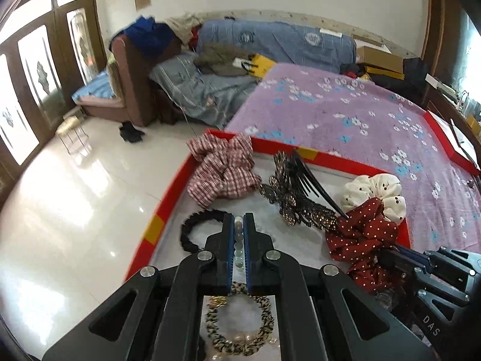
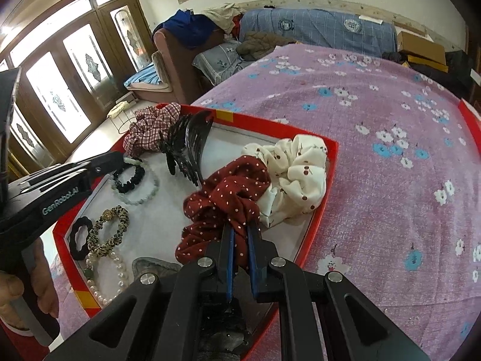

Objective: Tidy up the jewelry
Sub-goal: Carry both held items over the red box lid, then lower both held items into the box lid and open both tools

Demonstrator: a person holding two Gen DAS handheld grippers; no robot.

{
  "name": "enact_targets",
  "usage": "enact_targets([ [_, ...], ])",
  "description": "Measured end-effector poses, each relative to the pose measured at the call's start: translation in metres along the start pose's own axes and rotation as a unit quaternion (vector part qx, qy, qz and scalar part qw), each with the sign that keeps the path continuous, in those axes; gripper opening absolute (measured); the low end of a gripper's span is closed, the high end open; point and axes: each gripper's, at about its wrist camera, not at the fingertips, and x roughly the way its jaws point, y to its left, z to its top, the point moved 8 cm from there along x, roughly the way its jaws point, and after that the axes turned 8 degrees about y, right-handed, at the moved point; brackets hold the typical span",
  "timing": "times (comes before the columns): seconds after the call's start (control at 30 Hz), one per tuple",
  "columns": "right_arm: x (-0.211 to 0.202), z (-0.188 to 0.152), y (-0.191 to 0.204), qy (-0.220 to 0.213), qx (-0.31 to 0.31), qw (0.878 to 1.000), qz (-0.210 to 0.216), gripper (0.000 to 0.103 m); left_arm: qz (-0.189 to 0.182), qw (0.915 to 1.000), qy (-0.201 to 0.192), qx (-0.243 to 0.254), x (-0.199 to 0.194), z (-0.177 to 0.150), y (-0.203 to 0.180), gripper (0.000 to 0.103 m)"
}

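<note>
pearl necklace (image 2: pixel 118 273) partly hidden, sleeve (image 2: pixel 18 340) cropped

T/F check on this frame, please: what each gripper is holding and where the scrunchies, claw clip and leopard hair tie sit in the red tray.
1. The left gripper is shut on the pale bead bracelet. True.
2. The right gripper is open over bare tray. False: it is shut on the dark red polka-dot scrunchie.
3. The cream scrunchie lies on the purple blanket. False: it is inside the red tray, touching the red scrunchie.
4. The black claw clip sits between the plaid scrunchie and the red one. True.
5. The leopard-print hair tie is in the tray. True.
</note>
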Motion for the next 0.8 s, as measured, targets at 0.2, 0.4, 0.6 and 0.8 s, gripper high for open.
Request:
enact_targets([
  [0.2,-0.012,0.004,0.002,-0.015,0.002,1.0,0.005,0.01,0.031,0.9983,-0.044,0.024,-0.028,0.003,-0.005,0.006],
  [0.4,-0.023,0.007,0.002,-0.027,0.004,1.0,0.009,0.01,0.028,0.997,-0.061,0.038,-0.047,0.004,-0.011,0.006],
  [0.6,-0.034,0.01,0.004,-0.041,0.005,0.999,0.011,0.01,0.021,0.9964,-0.07,0.044,-0.058,0.007,-0.02,0.006],
  [0.8,-0.044,0.012,0.003,-0.053,0.003,0.999,0.01,0.01,0.017,0.9962,-0.071,0.047,-0.063,0.008,-0.024,0.006],
])
